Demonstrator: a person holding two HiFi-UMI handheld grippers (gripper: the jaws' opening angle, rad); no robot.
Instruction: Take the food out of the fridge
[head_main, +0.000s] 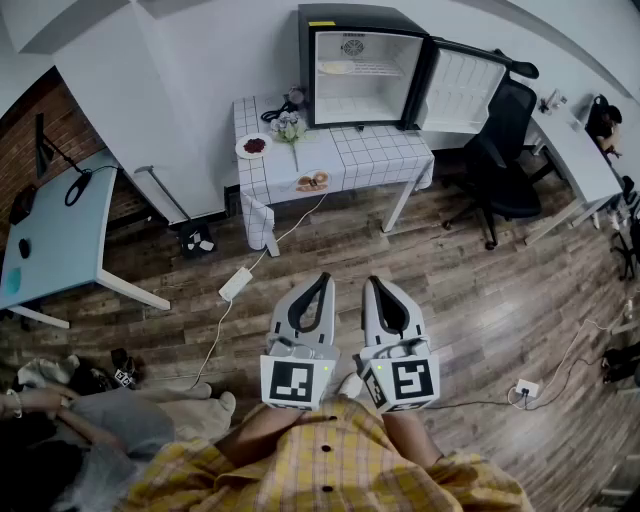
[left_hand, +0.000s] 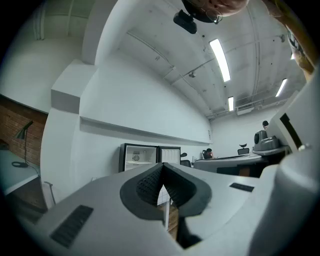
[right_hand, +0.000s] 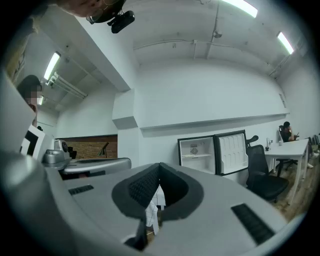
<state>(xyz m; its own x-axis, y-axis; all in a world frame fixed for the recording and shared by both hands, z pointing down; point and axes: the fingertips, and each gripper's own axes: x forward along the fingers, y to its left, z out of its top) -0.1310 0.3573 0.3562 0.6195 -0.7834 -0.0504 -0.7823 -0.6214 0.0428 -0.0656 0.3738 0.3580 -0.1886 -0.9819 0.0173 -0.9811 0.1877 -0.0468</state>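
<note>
Well ahead of both grippers stands the open fridge (head_main: 362, 68). The food (head_main: 335, 68) on its upper shelf is too small to identify. The left gripper (head_main: 322, 283) and the right gripper (head_main: 376, 285) are clenched and empty.

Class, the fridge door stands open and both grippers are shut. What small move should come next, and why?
Probably step toward the fridge, opening the right gripper: it and the left gripper are shut, empty and far from the pale food on the upper shelf.

Item (head_main: 335, 68) on fridge (head_main: 350, 18) shelf too small to identify; plate (head_main: 241, 150) contents unclear; desk (head_main: 60, 230) cut off at left edge.
</note>
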